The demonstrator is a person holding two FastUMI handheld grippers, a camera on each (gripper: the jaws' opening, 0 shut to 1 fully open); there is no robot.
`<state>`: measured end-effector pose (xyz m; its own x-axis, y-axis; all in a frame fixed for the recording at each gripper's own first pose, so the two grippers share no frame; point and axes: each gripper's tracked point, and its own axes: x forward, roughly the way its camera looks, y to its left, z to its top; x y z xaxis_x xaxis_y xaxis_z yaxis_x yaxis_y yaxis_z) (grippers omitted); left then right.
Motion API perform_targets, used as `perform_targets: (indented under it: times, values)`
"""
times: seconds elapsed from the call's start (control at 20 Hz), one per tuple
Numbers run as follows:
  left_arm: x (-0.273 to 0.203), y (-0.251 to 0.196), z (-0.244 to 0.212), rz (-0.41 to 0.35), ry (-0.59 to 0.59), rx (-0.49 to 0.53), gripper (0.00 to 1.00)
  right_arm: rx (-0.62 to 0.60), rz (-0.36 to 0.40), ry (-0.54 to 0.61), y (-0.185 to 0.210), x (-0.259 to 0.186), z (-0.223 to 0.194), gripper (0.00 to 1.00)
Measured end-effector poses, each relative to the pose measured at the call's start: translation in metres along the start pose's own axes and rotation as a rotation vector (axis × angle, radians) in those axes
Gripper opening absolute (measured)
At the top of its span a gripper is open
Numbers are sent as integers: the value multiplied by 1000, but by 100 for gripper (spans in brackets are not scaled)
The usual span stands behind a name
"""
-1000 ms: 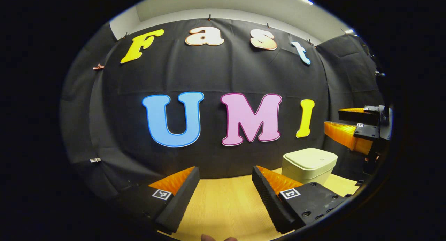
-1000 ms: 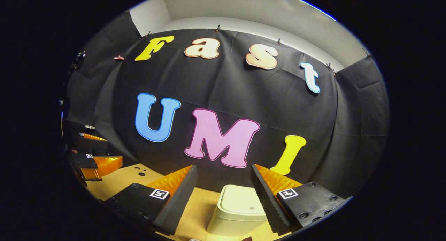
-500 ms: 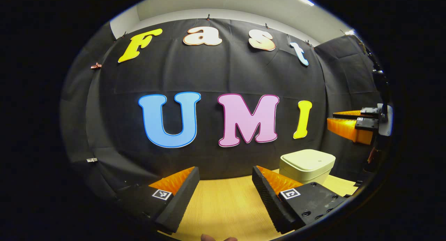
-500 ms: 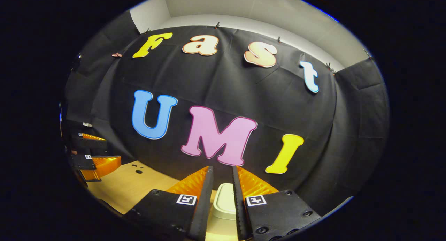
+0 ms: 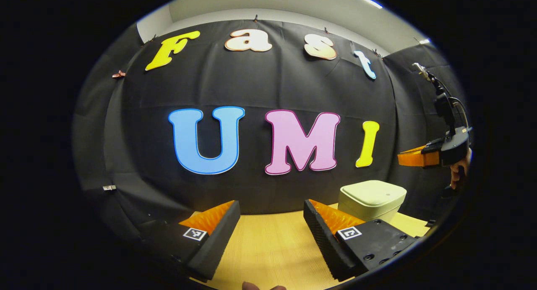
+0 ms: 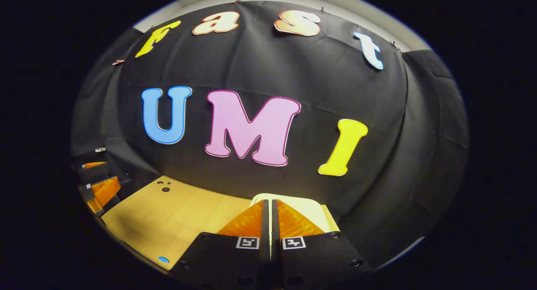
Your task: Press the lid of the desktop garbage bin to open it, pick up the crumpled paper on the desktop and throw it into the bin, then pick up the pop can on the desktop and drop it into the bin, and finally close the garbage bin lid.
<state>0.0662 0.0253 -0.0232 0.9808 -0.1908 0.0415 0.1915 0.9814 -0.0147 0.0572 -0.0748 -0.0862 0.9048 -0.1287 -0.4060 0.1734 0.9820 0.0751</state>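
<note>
Risk: the right gripper (image 6: 270,206), its fingers clenched together on nothing with only a sliver of gap, was poised over the near edge of the pale cream, rounded-square plastic desktop bin (image 6: 308,208). A press landing on the rim and not the lid's latch area would likely leave the lid shut; a slanted push could skid the light bin across the pale wooden surface (image 6: 176,214).

Bin: lid closed, directly ahead of and below the right fingers; in the left gripper view it (image 5: 371,197) stood ahead and to the right of the left fingers.

Right gripper, from the left gripper view (image 5: 413,159): held roughly level above the bin, apart from it, a hand (image 5: 458,172) gripping its handle behind.

Left gripper (image 5: 272,223): fingers released wide, holding nothing, low above bare surface, well apart from the bin.
</note>
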Motion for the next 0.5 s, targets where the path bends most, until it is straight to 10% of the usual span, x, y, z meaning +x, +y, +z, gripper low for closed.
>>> perform_targets:
  times: [0.5]
  values:
    - [4, -6, -5, -10, 13, -3, 97, 110, 38, 300, -36, 66, -76, 5]
